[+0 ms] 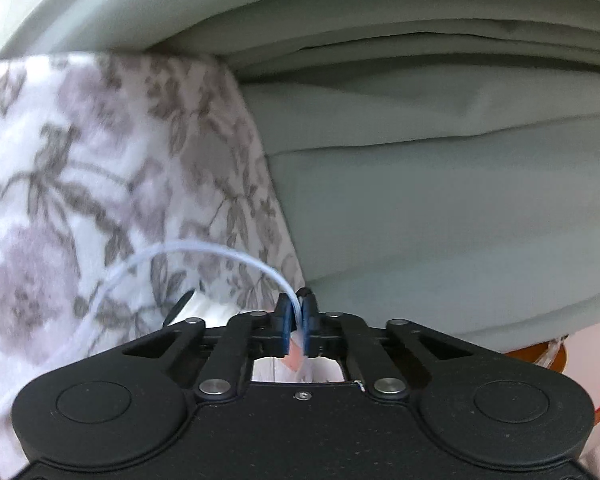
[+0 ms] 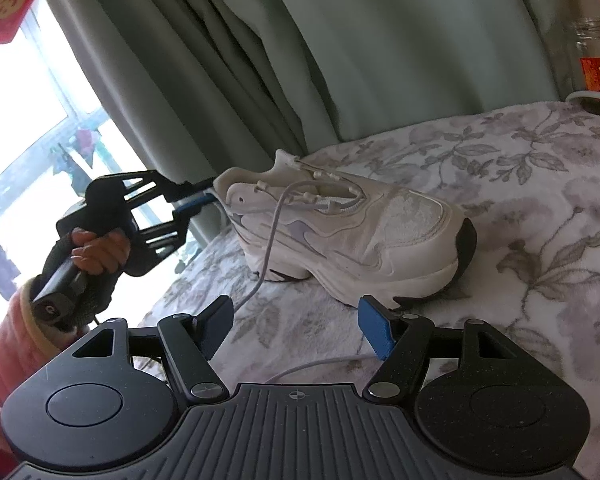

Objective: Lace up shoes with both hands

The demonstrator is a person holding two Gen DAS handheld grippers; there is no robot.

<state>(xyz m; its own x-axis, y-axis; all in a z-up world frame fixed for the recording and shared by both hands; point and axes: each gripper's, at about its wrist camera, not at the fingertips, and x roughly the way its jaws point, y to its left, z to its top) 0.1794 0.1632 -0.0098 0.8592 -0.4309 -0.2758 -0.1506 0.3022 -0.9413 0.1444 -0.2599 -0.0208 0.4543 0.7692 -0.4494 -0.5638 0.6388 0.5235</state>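
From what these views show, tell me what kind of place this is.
Most likely a room at home, perhaps a bedroom: a floral blanket under the shoe, long green curtains and a bright window.

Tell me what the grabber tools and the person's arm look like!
Both grabbers are black with round discs on each side, silver rivets and blue ribbed pads. The right gripper has a ridged grey plate with a small crosshair mark. The left gripper has a black handle, held by a hand in a dark knitted fingerless glove with a pink fluffy sleeve.
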